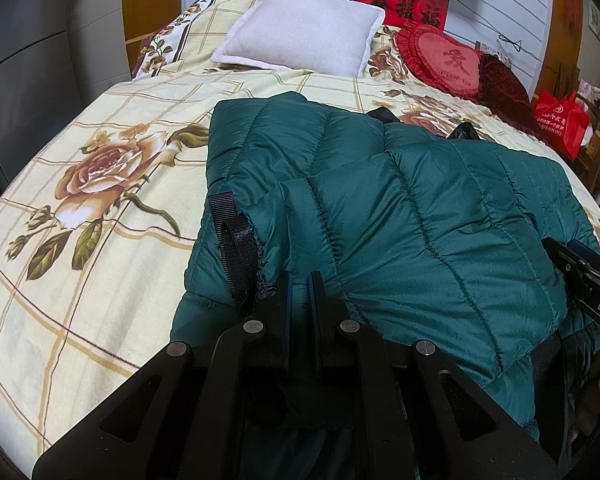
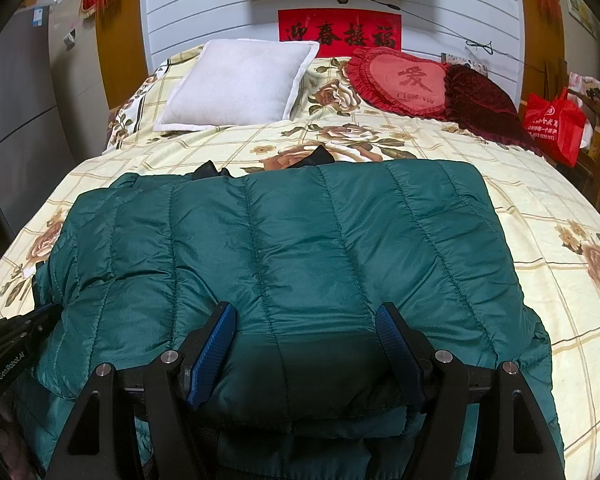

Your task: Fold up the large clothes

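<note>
A dark green quilted jacket (image 1: 420, 200) lies folded into a thick block on the floral bed sheet (image 1: 80, 264). At its near left corner my left gripper (image 1: 302, 276) is shut, with a flap of the jacket's fabric pinched between the fingers, beside a black strap (image 1: 240, 248). In the right wrist view the jacket (image 2: 300, 232) fills the middle. My right gripper (image 2: 306, 312) holds its near folded edge, jaws wide, with the thick fold bulging between the blue pads (image 2: 216, 340). Each gripper shows at the edge of the other's view: the right gripper's body (image 1: 584, 280) and the left gripper's body (image 2: 16, 340).
A white pillow (image 2: 240, 84), a red heart cushion (image 2: 404, 80) and a dark red cushion (image 2: 480, 100) lie at the head of the bed. A red bag (image 2: 556, 124) stands by wooden furniture at the right. Grey cabinets (image 1: 20, 80) flank the left side.
</note>
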Demonstrator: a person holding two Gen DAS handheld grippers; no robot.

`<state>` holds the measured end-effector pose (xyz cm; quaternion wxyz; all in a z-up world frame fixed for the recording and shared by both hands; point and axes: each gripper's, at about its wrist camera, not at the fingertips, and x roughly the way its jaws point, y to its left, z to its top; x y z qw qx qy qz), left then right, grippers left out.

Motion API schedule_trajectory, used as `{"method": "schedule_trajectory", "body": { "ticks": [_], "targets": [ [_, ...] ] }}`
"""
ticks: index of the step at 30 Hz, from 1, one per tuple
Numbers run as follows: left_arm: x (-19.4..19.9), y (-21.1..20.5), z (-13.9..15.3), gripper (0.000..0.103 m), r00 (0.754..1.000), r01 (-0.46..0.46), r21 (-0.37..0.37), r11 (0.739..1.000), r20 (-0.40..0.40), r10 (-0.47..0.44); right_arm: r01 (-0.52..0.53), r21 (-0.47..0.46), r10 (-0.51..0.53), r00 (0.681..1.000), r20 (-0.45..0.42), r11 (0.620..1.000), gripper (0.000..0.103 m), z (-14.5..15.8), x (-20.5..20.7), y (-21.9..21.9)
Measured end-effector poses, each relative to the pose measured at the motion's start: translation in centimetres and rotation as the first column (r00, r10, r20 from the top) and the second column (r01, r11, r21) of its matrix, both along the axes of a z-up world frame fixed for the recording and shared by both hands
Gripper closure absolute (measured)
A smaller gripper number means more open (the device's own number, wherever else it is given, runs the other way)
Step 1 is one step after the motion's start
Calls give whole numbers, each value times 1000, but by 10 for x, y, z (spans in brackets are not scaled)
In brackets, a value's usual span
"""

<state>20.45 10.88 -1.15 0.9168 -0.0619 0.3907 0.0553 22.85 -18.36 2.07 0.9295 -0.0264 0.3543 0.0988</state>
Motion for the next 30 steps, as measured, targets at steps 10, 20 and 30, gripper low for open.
{"method": "schedule_trajectory", "body": {
  "ticks": [10, 20, 30],
  "targets": [
    [0, 0, 0, 95, 1000, 0, 0, 1000, 0, 0, -1, 4, 1, 1000, -1, 1000, 32, 0, -1, -2],
    [0, 0, 0, 95, 1000, -1, 0, 1000, 0, 1, 0, 9, 0, 1000, -2, 1000, 32, 1, -1, -2],
    [0, 0, 0, 95, 1000, -1, -1, 1000, 0, 1, 0, 12, 0, 1000, -4, 1000, 32, 1, -2, -1]
  ]
}}
